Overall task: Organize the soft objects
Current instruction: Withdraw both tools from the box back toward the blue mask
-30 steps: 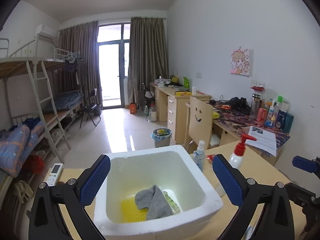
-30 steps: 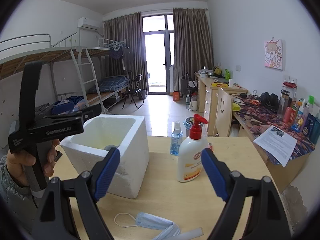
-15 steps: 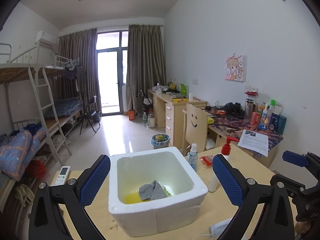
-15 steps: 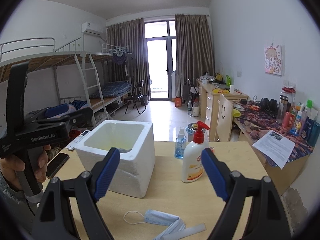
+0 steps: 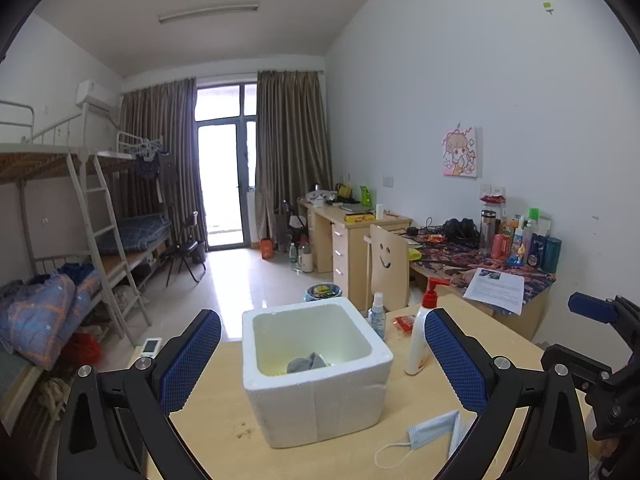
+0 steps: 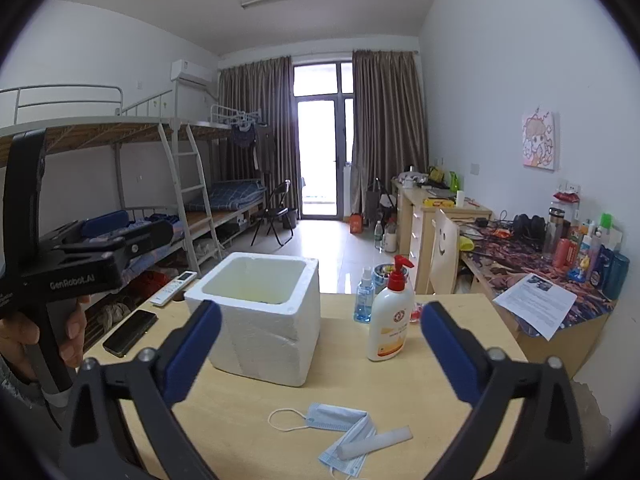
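From my right wrist cam the foam box (image 6: 260, 312) hides its own insides, can't see past the near wall. On the left cam only a scrap of the grey cloth (image 5: 306, 362) peeks over the rim, with something yellow under it I can't identify. The face mask (image 5: 432, 432) is partly blocked by my left gripper's finger. Labels on the pump bottle (image 6: 390, 316) are too small to read.

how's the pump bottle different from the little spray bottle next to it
The pump bottle is white and opaque with a red pump head; the spray bottle is clear blue with a pale cap. The pump bottle is taller and wider, and it stands nearer the camera. Both stand upright on the table, right of the foam box.
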Available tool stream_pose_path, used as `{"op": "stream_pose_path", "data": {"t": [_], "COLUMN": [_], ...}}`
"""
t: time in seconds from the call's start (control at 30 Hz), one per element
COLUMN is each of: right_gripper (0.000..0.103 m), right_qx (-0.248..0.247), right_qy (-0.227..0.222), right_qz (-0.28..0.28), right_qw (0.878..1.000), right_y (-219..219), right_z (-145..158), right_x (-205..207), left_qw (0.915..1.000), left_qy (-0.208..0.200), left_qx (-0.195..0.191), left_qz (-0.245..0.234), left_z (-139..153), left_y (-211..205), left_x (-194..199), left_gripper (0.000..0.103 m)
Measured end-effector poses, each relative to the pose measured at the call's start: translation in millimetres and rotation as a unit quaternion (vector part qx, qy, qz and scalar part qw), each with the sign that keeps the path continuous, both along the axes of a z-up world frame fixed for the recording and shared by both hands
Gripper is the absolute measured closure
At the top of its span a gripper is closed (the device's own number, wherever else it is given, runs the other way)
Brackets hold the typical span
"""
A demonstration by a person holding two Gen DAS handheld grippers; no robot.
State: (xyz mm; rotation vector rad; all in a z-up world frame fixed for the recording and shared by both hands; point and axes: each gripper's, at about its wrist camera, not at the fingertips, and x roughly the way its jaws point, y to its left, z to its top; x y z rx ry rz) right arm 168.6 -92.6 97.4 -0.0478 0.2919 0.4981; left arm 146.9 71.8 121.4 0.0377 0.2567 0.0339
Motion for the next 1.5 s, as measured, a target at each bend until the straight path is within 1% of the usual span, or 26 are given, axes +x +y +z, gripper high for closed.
{"op": "stream_pose_path", "data": {"t": [0.1, 0.2, 0.33, 0.67, 0.87, 1.0, 1.1, 1.17, 1.33, 1.5], "right_gripper": [0.001, 0.001, 0.001, 0.001, 0.001, 0.001, 0.001, 0.001, 0.001, 0.001], "right_qx": [-0.004, -0.008, -0.011, -0.011, -0.008, -0.005, -0.009, -0.007, 0.004, 0.016], "right_qy": [-0.003, -0.009, -0.018, -0.031, -0.035, -0.041, -0.046, -0.046, -0.034, -0.02], "right_qz": [0.002, 0.003, 0.004, -0.001, -0.003, -0.005, -0.014, -0.016, -0.021, -0.011], "right_qw": [1.0, 1.0, 1.0, 0.999, 0.999, 0.999, 0.999, 0.999, 0.999, 1.0], "right_y": [-0.1, 1.7, 0.7, -1.8, -3.9, -6.2, -6.9, -8.2, -13.5, -18.3], "right_z": [-0.5, -0.1, -0.9, -4.6, -10.5, -19.2, -27.2, -34.0, -50.5, -68.1], "right_x": [-10.9, -21.9, -34.7, -55.0, -61.1, -64.5, -66.5, -67.1, -64.6, -61.4], "left_qw": [1.0, 0.9999, 0.9998, 0.9998, 0.9992, 0.999, 0.9986, 0.9985, 0.9987, 0.998], "left_qy": [-0.003, -0.011, -0.014, -0.019, -0.027, -0.029, -0.033, -0.038, -0.036, -0.035], "left_qx": [0.002, -0.008, -0.004, -0.007, -0.028, -0.029, -0.039, -0.036, -0.033, -0.052], "left_qz": [-0.002, 0.006, 0.01, 0.005, 0.009, 0.015, 0.016, 0.019, 0.017, 0.007], "left_z": [0.6, 1.9, 1.4, -12.4, -24.5, -36.0, -47.1, -53.4, -69.8, -87.5], "left_y": [-2.3, 0.6, -0.8, -3.4, 0.8, -0.9, -2.2, -3.9, -6.5, -4.5], "left_x": [-12.7, -24.9, -38.5, -64.4, -75.2, -78.0, -80.1, -82.4, -81.3, -82.8], "left_gripper": [0.001, 0.001, 0.001, 0.001, 0.001, 0.001, 0.001, 0.001, 0.001, 0.001]}}
